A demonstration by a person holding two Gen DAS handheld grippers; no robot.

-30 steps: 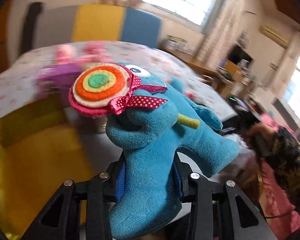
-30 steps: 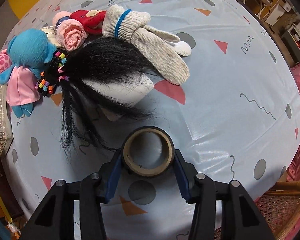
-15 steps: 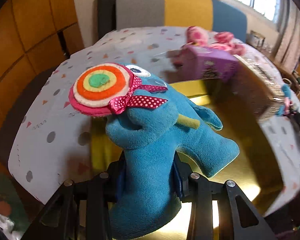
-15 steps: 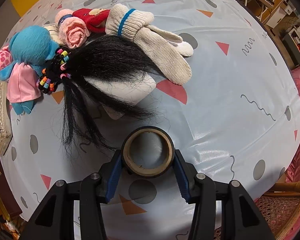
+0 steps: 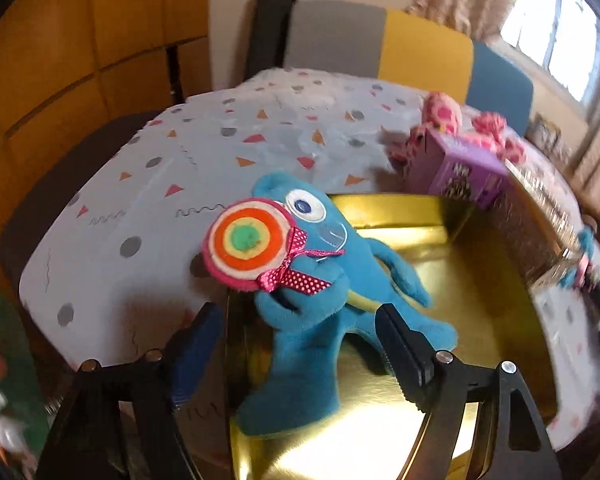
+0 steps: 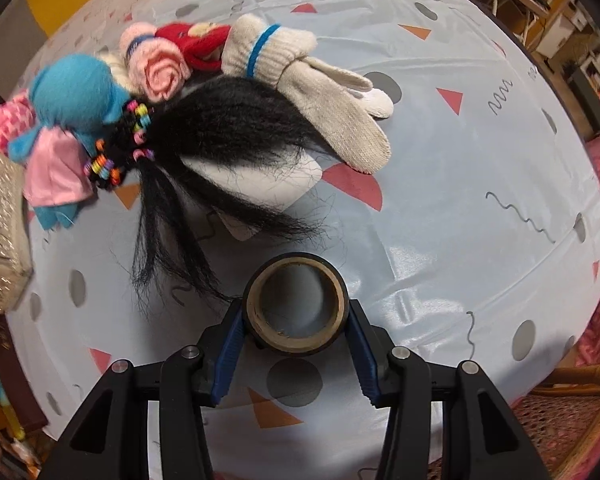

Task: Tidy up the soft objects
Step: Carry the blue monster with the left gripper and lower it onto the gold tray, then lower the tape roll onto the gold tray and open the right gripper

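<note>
A blue plush toy [image 5: 312,344] with a round orange felt lollipop and a red dotted bow stands between the jaws of my left gripper [image 5: 294,318], over the open gold tin [image 5: 480,320]. The jaws are opening and their pads stand clear of the toy's body. In the right wrist view my right gripper [image 6: 296,320] points down at the table, shut on a dark roll of tape [image 6: 300,346]. Beyond it lie a black wig [image 6: 228,132] with coloured beads, a cream knit glove [image 6: 332,92], a blue doll in pink [image 6: 76,96], a rolled pink cloth [image 6: 162,72] and a red plush [image 6: 192,44].
A purple box [image 5: 460,168] and a pink spotted plush [image 5: 444,112] sit behind the tin. The tin's embossed gold wall [image 6: 0,232] shows at the table's left edge. A patterned cloth [image 6: 460,200] covers the table. A grey, yellow and blue chair [image 5: 380,44] stands behind it.
The left gripper swung from facing the room to over the gold tin, then its jaws spread and the blue toy slipped lower out of the grip. The right gripper and tape stayed still.
</note>
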